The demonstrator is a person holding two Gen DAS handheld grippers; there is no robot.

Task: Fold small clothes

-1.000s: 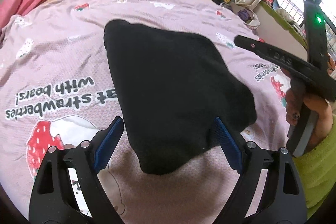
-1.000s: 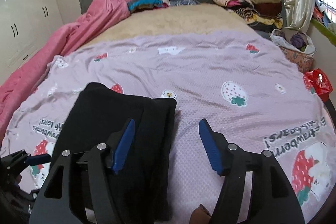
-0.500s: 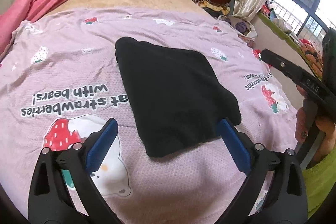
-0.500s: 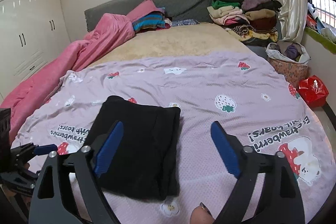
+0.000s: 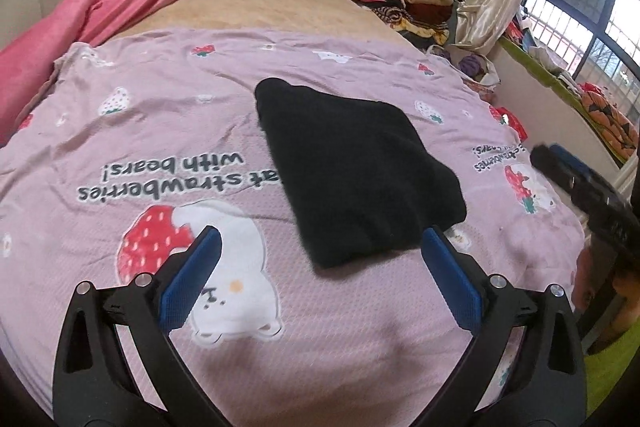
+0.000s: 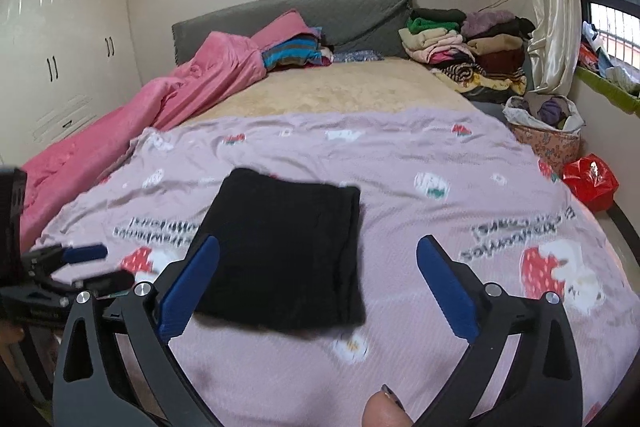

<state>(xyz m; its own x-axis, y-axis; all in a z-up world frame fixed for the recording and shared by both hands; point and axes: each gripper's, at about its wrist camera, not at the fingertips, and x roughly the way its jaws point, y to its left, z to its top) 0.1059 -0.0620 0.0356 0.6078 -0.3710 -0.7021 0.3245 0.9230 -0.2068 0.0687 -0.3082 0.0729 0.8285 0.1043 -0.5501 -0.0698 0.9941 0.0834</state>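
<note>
Standing wide apart on the left gripper (image 5: pixel 320 233), having just been opening, gripping nothing between the blue pads (image 5: pixel 192 279). Standing equally wide on the right gripper (image 6: pixel 318 241), likewise having just been opening, likewise clamping nothing.

Looking outward from the left jaws: facing the black folded garment (image 5: pixel 352 167) just ahead and a little to the right, lying flat on the strawberry-print cover (image 5: pixel 160 99), apart from both pads. Running its long axis from the far left corner down to the near right edge, slantwise across this view.

Looking outward from the right jaws: facing the same garment (image 6: pixel 284 247) ahead and slightly left of centre, its long axis pointing away towards the headboard, its near short edge lying closest. Showing layered folds along the right-hand long side.

Judging which hand is nearer: seeming roughly even, the left one sitting off the near left corner, the right one facing the near edge more squarely. Probably calling for reaching forward and down to that near edge, either hand approaching without crossing the other.
</note>
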